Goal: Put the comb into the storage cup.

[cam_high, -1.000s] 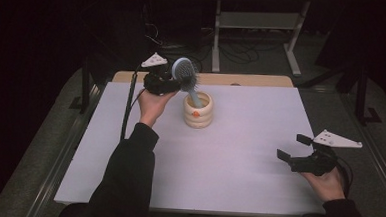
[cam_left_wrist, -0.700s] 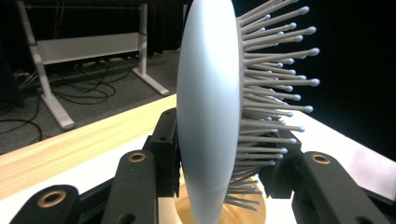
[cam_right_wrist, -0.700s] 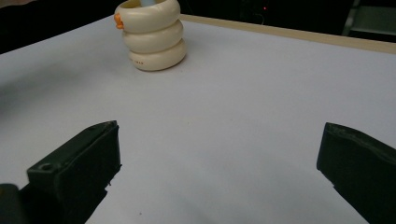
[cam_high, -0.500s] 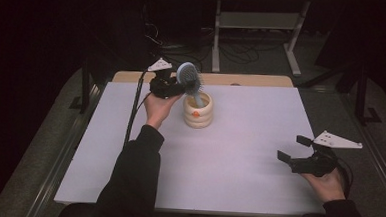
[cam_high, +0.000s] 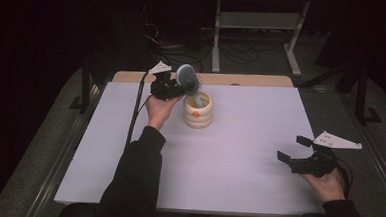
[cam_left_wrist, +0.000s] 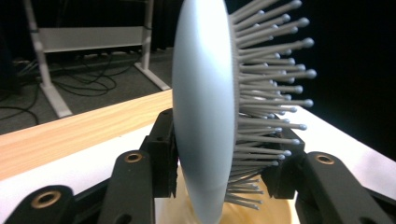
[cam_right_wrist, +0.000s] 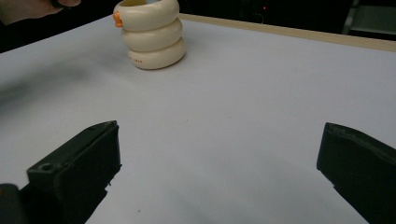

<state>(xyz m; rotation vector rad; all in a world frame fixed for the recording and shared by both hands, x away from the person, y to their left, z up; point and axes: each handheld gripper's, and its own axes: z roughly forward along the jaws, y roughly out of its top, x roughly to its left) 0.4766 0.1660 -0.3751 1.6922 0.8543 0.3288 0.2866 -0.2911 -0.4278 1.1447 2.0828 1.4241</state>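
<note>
The left tongs (cam_high: 178, 87) clamp the head of a pale blue plastic hairbrush with grey bristles (cam_high: 188, 78), their jaws having just eased open a touch, and the brush handle dips into the cream ribbed ceramic cup (cam_high: 198, 110) at the far side of the white bench (cam_high: 238, 156). Over at the near right, the right tongs (cam_high: 295, 150) hang spread wide and empty, well apart from the cup.
</note>
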